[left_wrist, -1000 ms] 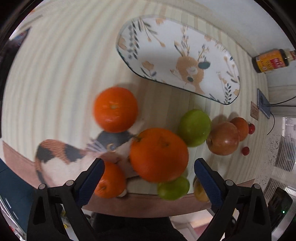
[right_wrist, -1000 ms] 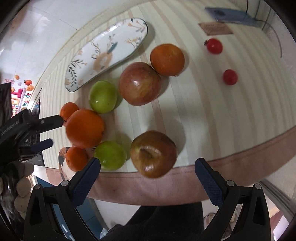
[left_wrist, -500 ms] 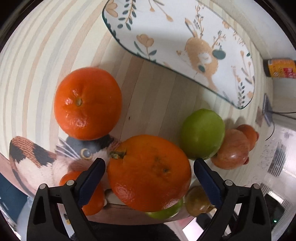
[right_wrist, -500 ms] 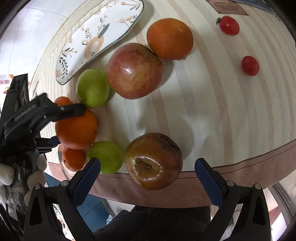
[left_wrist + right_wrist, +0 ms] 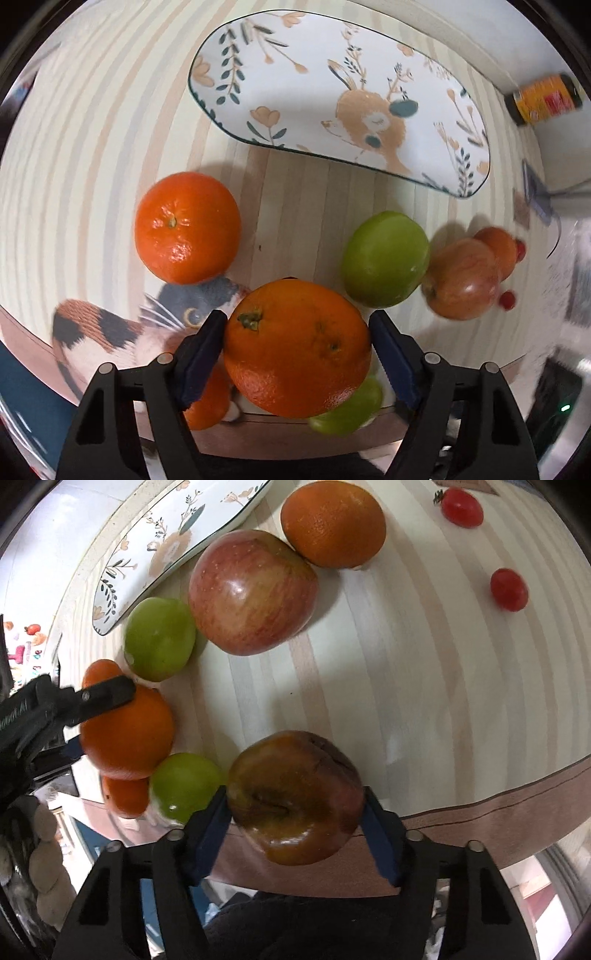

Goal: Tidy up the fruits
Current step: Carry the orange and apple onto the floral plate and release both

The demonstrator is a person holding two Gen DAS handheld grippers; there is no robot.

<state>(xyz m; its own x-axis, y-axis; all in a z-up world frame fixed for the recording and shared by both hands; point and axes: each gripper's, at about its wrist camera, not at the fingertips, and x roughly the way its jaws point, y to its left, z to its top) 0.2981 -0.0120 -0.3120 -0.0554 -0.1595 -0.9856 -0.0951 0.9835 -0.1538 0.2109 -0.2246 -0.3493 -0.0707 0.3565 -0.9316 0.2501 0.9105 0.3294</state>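
Closing on fruit, both sets of jaws have just narrowed. Left gripper (image 5: 297,350) has its blue pads against the sides of the big round orange (image 5: 297,349), near the striped table's (image 5: 92,129) front edge, over the cat-print mat (image 5: 110,332). Right gripper (image 5: 295,823) clamps the dark bruised red-brown apple (image 5: 293,797) at the table's brown border; far pad contact looks likely, partly hidden. Oval white deer-print ceramic plate (image 5: 332,92) sits behind. Green apple (image 5: 386,258) and small mandarin (image 5: 186,227) lie apart, between plate and orange.
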